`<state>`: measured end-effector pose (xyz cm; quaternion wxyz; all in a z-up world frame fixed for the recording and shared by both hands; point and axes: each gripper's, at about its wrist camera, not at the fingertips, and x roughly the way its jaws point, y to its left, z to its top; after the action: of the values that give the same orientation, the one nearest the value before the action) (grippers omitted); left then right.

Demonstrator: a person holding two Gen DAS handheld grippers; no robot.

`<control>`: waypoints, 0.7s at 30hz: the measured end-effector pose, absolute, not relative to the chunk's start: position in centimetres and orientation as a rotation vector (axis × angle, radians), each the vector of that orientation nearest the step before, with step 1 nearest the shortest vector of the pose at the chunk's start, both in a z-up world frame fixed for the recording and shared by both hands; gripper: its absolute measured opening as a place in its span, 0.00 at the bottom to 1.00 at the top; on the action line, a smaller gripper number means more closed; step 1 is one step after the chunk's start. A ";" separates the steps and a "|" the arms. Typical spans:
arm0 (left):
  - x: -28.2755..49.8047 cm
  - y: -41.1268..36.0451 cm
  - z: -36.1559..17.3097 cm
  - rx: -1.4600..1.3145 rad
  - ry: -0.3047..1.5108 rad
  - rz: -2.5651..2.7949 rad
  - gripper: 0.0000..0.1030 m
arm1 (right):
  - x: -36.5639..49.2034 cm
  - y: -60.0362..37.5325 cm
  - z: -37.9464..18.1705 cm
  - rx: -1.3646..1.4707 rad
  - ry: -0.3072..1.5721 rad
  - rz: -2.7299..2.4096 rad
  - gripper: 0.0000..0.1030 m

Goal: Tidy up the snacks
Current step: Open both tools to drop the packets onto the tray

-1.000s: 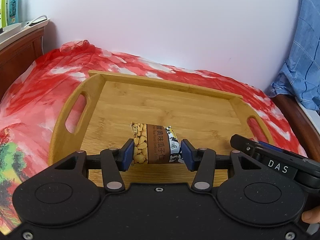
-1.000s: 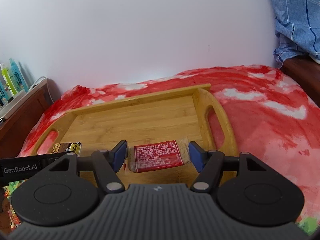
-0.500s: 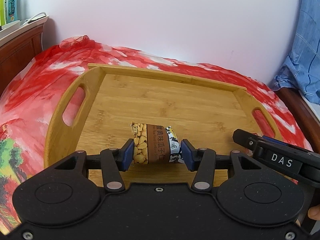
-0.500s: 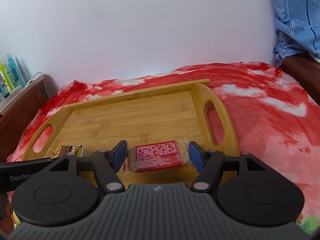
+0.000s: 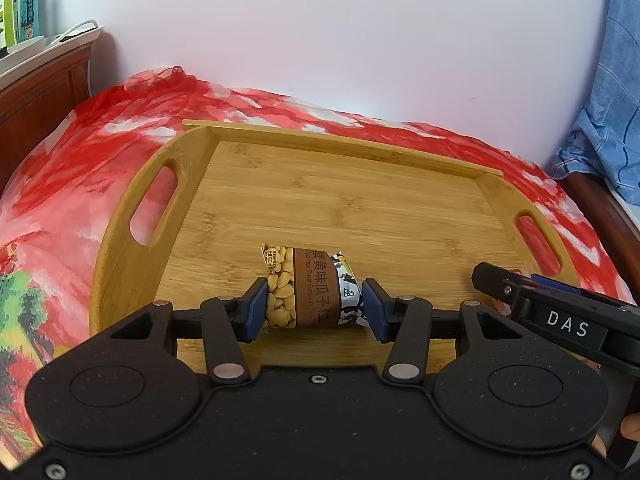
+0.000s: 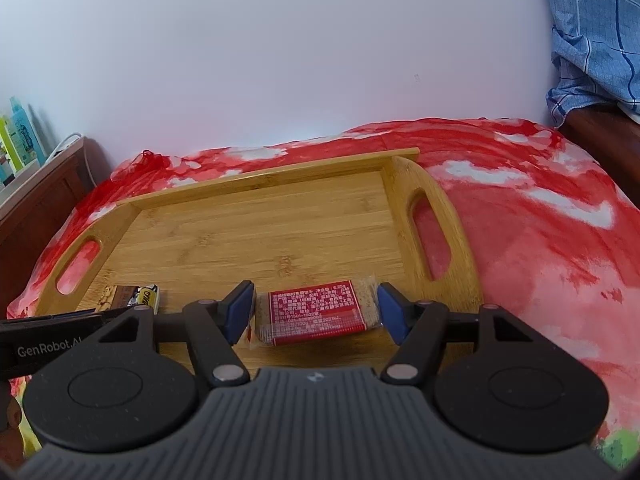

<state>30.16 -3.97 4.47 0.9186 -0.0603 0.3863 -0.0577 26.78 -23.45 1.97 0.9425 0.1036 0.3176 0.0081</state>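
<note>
Both grippers tilt down over the bamboo tray's (image 5: 352, 216) near edge: left gripper (image 5: 314, 308) squeezes a sunflower seed packet (image 5: 306, 288), right gripper (image 6: 316, 312) squeezes a red biscuit packet (image 6: 316, 316).

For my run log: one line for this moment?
left gripper: shut on seed pack | right gripper: shut on red bar | both over tray

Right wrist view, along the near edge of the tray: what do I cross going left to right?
Left claw's arm → sunflower seed packet → red-labelled snack bar between the right claw's pads → bamboo tray's right handle slot → red bedspread.
</note>
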 end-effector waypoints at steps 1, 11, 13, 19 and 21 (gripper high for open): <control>30.2 -4.0 4.5 -0.124 0.795 -0.118 0.46 | 26.8 -23.4 1.9 0.210 0.648 0.016 0.67; 30.3 -4.2 4.5 -0.118 0.797 -0.110 0.48 | 26.9 -23.5 1.9 0.212 0.648 0.019 0.69; 30.3 -4.2 4.5 -0.118 0.799 -0.110 0.50 | 26.7 -23.4 2.0 0.214 0.644 0.017 0.70; 30.0 -3.7 5.1 -0.142 0.793 -0.116 0.65 | 26.3 -23.4 2.7 0.212 0.623 0.023 0.80; 29.7 -3.7 5.6 -0.136 0.781 -0.112 0.72 | 26.1 -23.5 2.8 0.221 0.620 0.017 0.81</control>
<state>29.68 -3.72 5.55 0.9210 -0.0660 0.3800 -0.0545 26.06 -23.54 2.85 0.9463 0.1087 0.3045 0.0084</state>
